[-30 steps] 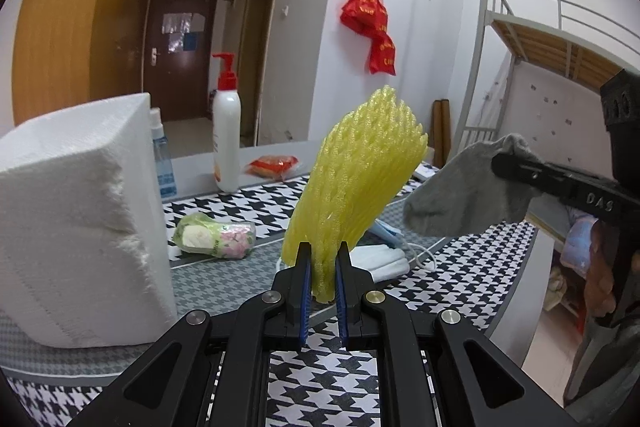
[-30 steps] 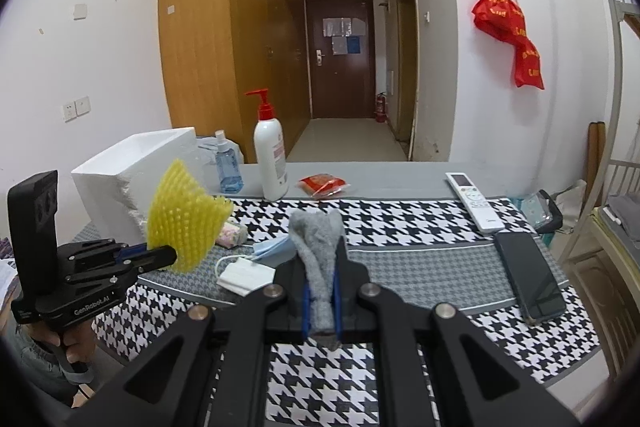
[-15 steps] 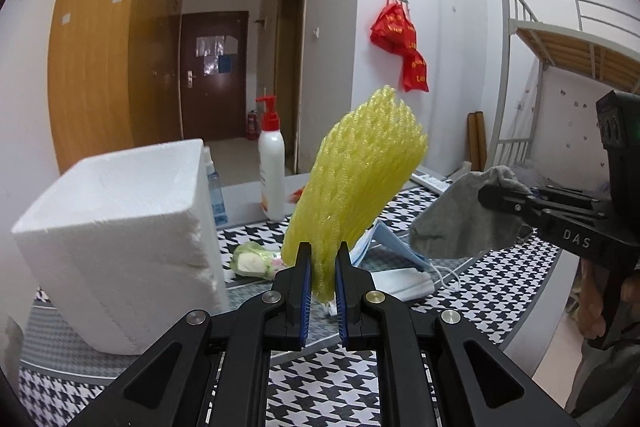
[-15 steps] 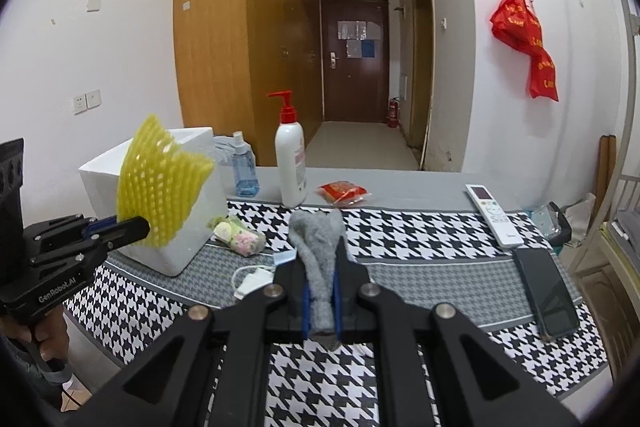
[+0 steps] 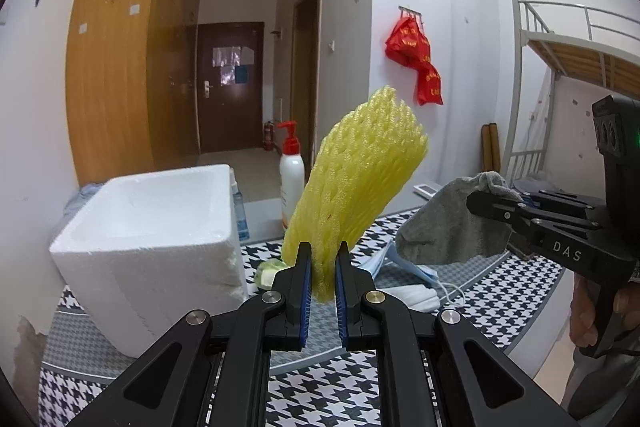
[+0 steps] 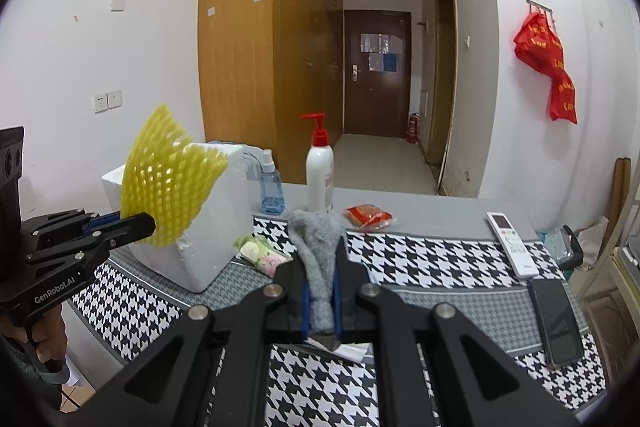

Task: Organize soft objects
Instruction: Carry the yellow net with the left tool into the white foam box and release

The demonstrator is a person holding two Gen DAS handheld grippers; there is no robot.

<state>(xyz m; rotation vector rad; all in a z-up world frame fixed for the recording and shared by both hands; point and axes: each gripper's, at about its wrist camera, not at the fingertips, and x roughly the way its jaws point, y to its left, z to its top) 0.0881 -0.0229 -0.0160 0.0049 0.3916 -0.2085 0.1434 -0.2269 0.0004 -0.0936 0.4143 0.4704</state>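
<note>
Both loads lifted clear of the surface (image 6: 420,259) since a second ago, foam box (image 5: 160,227) mouth now ahead-left: left jaws clamped on yellow foam net (image 5: 356,187), right jaws on grey sock (image 6: 318,259).

On the counter (image 6: 420,259) with its black-and-white cloth stand a white pump bottle (image 6: 320,173) with a red top and a small blue spray bottle (image 6: 271,189), with a red snack packet (image 6: 368,217), a white remote (image 6: 512,243) and a black phone (image 6: 558,323) lying flat.
</note>
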